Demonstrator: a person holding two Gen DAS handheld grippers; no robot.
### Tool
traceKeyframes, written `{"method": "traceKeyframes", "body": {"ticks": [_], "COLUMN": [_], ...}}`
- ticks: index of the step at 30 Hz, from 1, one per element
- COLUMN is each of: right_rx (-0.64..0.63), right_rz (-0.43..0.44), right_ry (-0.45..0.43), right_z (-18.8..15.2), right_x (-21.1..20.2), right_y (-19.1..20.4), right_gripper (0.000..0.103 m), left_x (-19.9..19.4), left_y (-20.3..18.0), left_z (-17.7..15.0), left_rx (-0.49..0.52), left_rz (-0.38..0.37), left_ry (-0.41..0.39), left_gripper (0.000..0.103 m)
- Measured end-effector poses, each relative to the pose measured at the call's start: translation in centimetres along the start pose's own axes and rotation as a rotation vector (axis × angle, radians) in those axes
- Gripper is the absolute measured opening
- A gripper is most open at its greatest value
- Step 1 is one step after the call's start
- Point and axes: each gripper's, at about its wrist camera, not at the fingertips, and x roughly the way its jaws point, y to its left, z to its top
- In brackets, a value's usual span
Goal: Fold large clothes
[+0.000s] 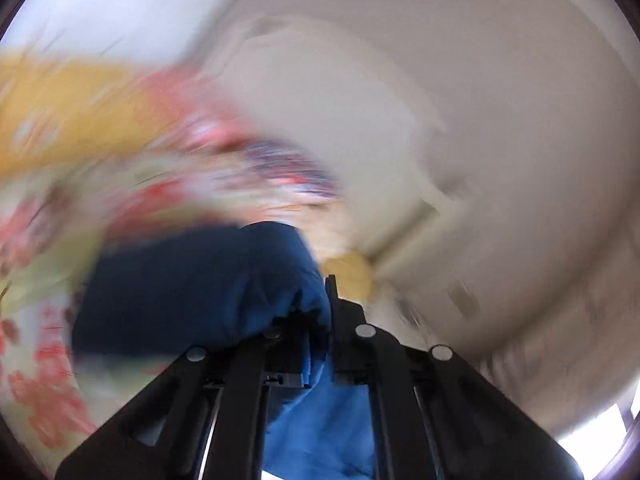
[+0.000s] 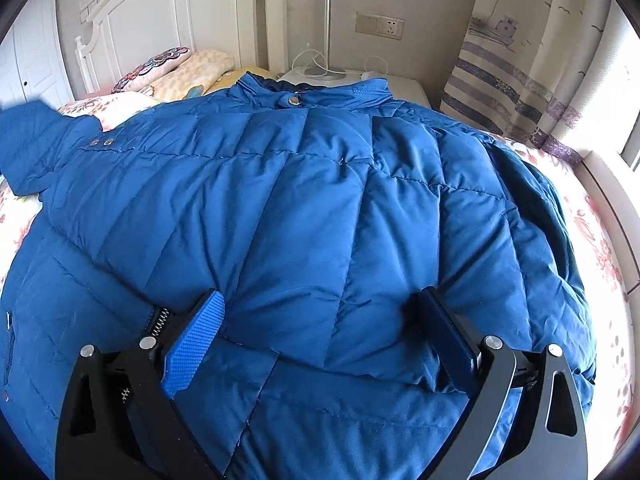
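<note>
A large blue puffer jacket [image 2: 312, 208] lies spread on the bed, collar at the far end, one sleeve lying across its front. My right gripper [image 2: 320, 312] is open, its fingers resting on the jacket near the near hem, with padded fabric bulging between them. My left gripper [image 1: 316, 312] is shut on a bunched part of the blue jacket [image 1: 224, 280], held up in the air. The left wrist view is heavily motion-blurred.
The bed has a floral sheet [image 2: 600, 240], pillows [image 2: 176, 72] and a white headboard [image 2: 160, 16]. A white nightstand [image 2: 404, 84] with cables stands behind the collar. A curtain [image 2: 520, 60] hangs at the right by a window ledge.
</note>
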Motion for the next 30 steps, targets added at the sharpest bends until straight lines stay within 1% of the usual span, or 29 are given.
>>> {"method": "traceKeyframes", "body": {"ticks": [1, 2, 3, 4, 5, 6, 7, 8, 9, 10, 11, 12, 13, 14, 15, 16, 18, 19, 20, 21, 22, 23, 24, 25, 26, 28, 29, 30], "right_rx": [0.0, 0.001, 0.004, 0.006, 0.008, 0.011, 0.014, 0.016, 0.019, 0.021, 0.023, 0.026, 0.028, 0.03, 0.033, 0.034, 0.036, 0.037, 0.037, 0.036, 0.035, 0.033, 0.03, 0.028, 0.027, 0.024, 0.022, 0.019], "right_rz": [0.0, 0.001, 0.004, 0.007, 0.009, 0.013, 0.017, 0.019, 0.021, 0.025, 0.029, 0.034, 0.038, 0.041, 0.045, 0.048, 0.052, 0.053, 0.054, 0.053, 0.052, 0.05, 0.048, 0.046, 0.044, 0.04, 0.038, 0.034], "right_ry": [-0.001, -0.002, -0.006, -0.008, -0.009, -0.009, -0.01, -0.01, -0.01, -0.01, -0.011, -0.012, -0.012, -0.013, -0.014, -0.015, -0.016, -0.016, -0.017, -0.018, -0.018, -0.018, -0.018, -0.017, -0.016, -0.013, -0.011, -0.009], "right_z": [0.0, 0.0, 0.0, 0.0, 0.0, 0.0, 0.0, 0.0, 0.0, -0.1, -0.1, -0.1, -0.1, -0.1, -0.1, -0.1, -0.1, -0.1, -0.1, -0.1, -0.1, -0.1, -0.1, -0.1, -0.1, -0.1, -0.1, -0.1], "right_x": [0.0, -0.1, -0.1, -0.2, -0.2, -0.2, -0.2, -0.2, -0.2, -0.2, -0.2, -0.3, -0.3, -0.2, -0.2, -0.2, -0.2, -0.2, -0.3, -0.2, -0.2, -0.2, -0.2, -0.2, -0.2, -0.1, 0.0, 0.0], "right_y": [0.0, 0.0, -0.1, -0.1, -0.1, -0.2, -0.3, -0.3, -0.3, -0.4, -0.5, -0.6, -0.6, -0.7, -0.7, -0.8, -0.9, -0.9, -0.9, -0.9, -0.9, -0.9, -0.9, -0.8, -0.8, -0.7, -0.6, -0.6], "right_gripper": [0.093, 0.093, 0.093, 0.093, 0.093, 0.093, 0.093, 0.093, 0.093, 0.093, 0.093, 0.093, 0.093, 0.094, 0.094, 0.094, 0.094, 0.094, 0.094, 0.094, 0.094, 0.094, 0.094, 0.094, 0.094, 0.094, 0.094, 0.094], "left_x": [-0.2, -0.2, -0.1, 0.1, 0.7, 1.4, 1.8, 2.9, 3.9, 4.9, 5.8, 6.4, 6.4, 5.7, 4.7, 3.2, 0.4, -1.0, -2.6, -3.4, -3.7, -3.9, -3.7, -3.5, -3.0, -2.2, -1.7, -1.2], "left_y": [-4.1, -7.0, -10.6, -12.9, -16.3, -18.8, -20.3, -22.3, -23.4, -23.9, -24.1, -24.0, -23.9, -23.7, -23.5, -23.5, -22.3, -21.6, -20.6, -19.9, -19.2, -17.4, -15.6, -14.7, -12.8, -11.1, -10.9, -10.6], "left_z": [-1.5, -2.9, -5.0, -6.9, -9.8, -12.6, -14.7, -17.9, -20.7, -23.3, -24.9, -26.6, -28.0, -28.7, -29.0, -29.2, -27.7, -26.7, -25.3, -24.1, -23.5, -22.4, -21.7, -21.1, -20.8, -21.1, -21.5, -21.7], "left_rx": [0.1, 0.167, 0.244, 0.29, 0.354, 0.409, 0.444, 0.492, 0.518, 0.521, 0.517, 0.518, 0.546, 0.58, 0.636, 0.665, 0.717, 0.743, 0.756, 0.756, 0.748, 0.725, 0.695, 0.674, 0.637, 0.599, 0.602, 0.606], "left_rz": [-0.054, -0.103, -0.163, -0.201, -0.253, -0.287, -0.303, -0.319, -0.328, -0.341, -0.352, -0.355, -0.331, -0.318, -0.308, -0.305, -0.291, -0.246, -0.191, -0.137, -0.089, -0.015, 0.058, 0.093, 0.11, 0.103, 0.109, 0.115], "left_ry": [0.015, 0.037, 0.075, 0.106, 0.164, 0.219, 0.253, 0.317, 0.385, 0.465, 0.526, 0.589, 0.599, 0.579, 0.543, 0.518, 0.428, 0.351, 0.275, 0.223, 0.196, 0.185, 0.195, 0.213, 0.259, 0.342, 0.379, 0.399], "left_gripper": [0.005, 0.005, 0.005, 0.006, 0.007, 0.011, 0.012, 0.015, 0.023, 0.029, 0.045, 0.052, 0.052, 0.052, 0.054, 0.056, 0.066, 0.07, 0.079, 0.084, 0.085, 0.085, 0.084, 0.084, 0.084, 0.084, 0.084, 0.084]}}
